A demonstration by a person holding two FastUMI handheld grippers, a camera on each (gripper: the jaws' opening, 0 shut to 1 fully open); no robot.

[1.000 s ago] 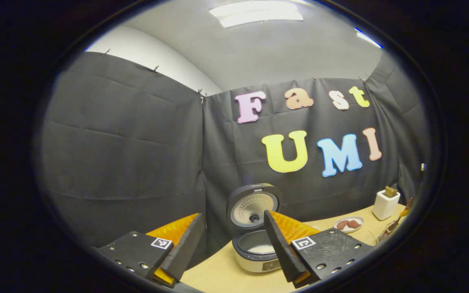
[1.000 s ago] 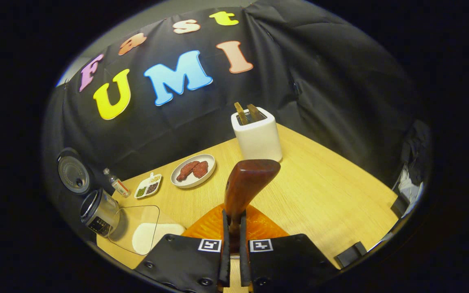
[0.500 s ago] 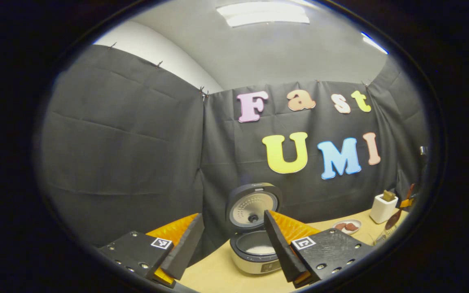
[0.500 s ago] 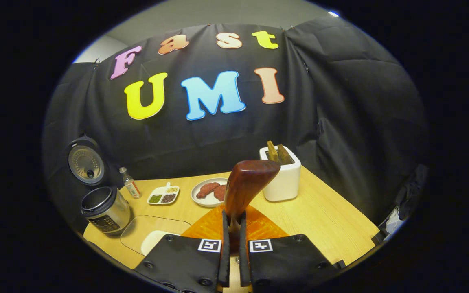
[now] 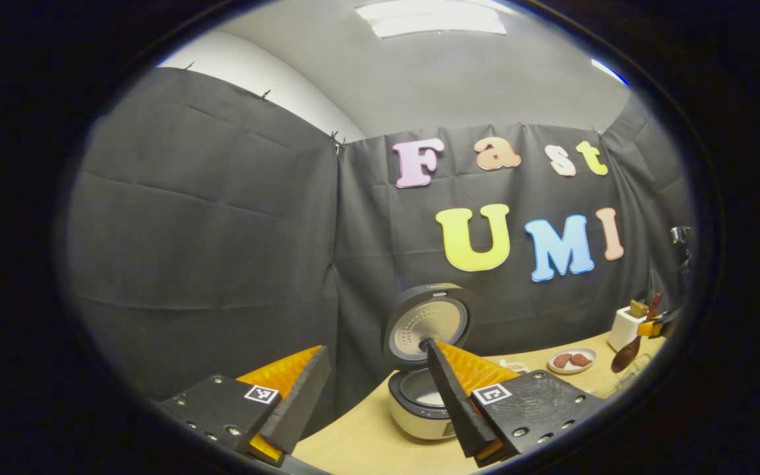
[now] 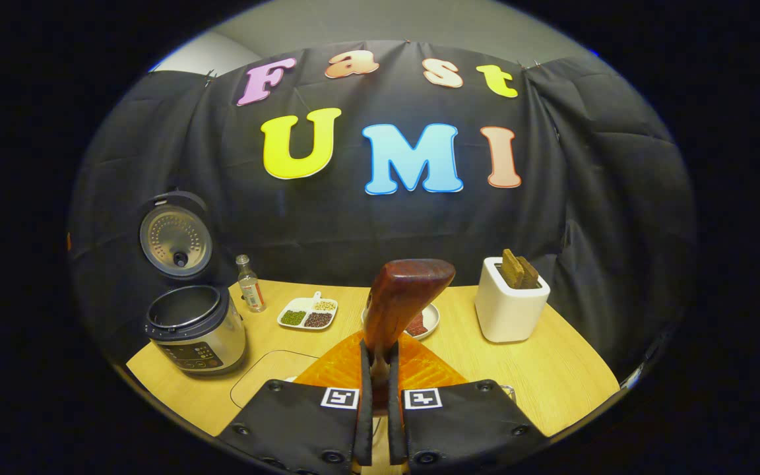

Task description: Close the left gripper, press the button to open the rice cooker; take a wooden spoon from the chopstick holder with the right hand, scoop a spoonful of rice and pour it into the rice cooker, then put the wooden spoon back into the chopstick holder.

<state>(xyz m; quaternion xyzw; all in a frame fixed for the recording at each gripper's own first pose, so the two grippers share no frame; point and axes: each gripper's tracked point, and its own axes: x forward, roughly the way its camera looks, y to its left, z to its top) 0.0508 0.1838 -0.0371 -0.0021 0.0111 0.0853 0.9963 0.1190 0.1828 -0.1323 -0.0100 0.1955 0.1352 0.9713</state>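
Clamped tight in the right hand-held gripper (image 6: 377,353): a dark reddish-brown wooden spoon (image 6: 401,297), pinched by its handle from both sides, bowl standing up ahead of the fingers. Seen from the left gripper view as well, hanging at the far right above the light wooden worktop (image 5: 353,448).

Swung round within the last second. Had faced the white square chopstick holder (image 6: 508,310) closely and from above; faced the back wall squarely afterwards, with that holder off to the right and farther away, more wooden utensils standing in it. Brought the silver round rice cooker (image 6: 198,336) fuller into sight on the left, its lid (image 6: 175,234) standing upright, so the button press counted as done.

Stood wide apart and empty, the left hand-held gripper (image 5: 376,348), parked before the cooker, where something white showed low in the pot (image 5: 429,398).

Lay just below the spoon a clear flat tray (image 6: 274,376). Could not tell whether the spoon carried rice. Judged as a carry between holder, tray and cooker; return of the spoon not yet made.
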